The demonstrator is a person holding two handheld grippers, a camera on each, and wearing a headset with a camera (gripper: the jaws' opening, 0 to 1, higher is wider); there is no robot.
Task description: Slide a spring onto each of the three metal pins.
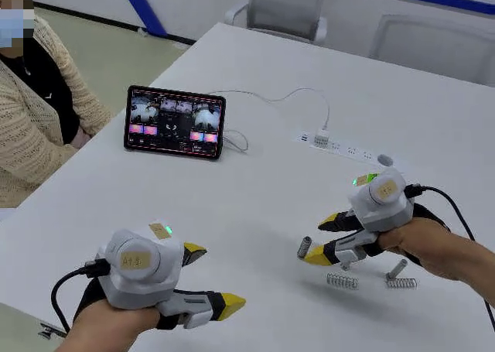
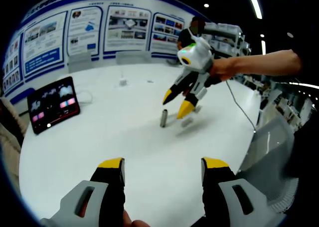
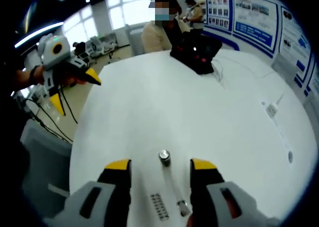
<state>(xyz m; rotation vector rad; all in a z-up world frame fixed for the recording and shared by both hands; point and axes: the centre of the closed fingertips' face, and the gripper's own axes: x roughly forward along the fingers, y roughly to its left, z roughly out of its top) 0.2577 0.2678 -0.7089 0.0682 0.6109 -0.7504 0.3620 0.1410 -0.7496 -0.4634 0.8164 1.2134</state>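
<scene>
The right gripper [image 3: 160, 166] has its fingers spread wide and isn't gripping anything. One pin [image 3: 164, 157] stands upright on the white table [image 3: 209, 117], right between the yellow fingertips and a touch ahead of them, not touching either one. A spring [image 3: 158, 206] lies flat further back between the two fingers, and a second pin [image 3: 183, 205] sits close to the inner side of the right-hand finger. In the head view a second spring [image 1: 401, 282] lies just beside that pin. The left gripper [image 2: 163, 164] is wide open too, nothing between its fingers, well apart from the pins. A tablet [image 2: 50, 105] is off to the left of its fingers.
</scene>
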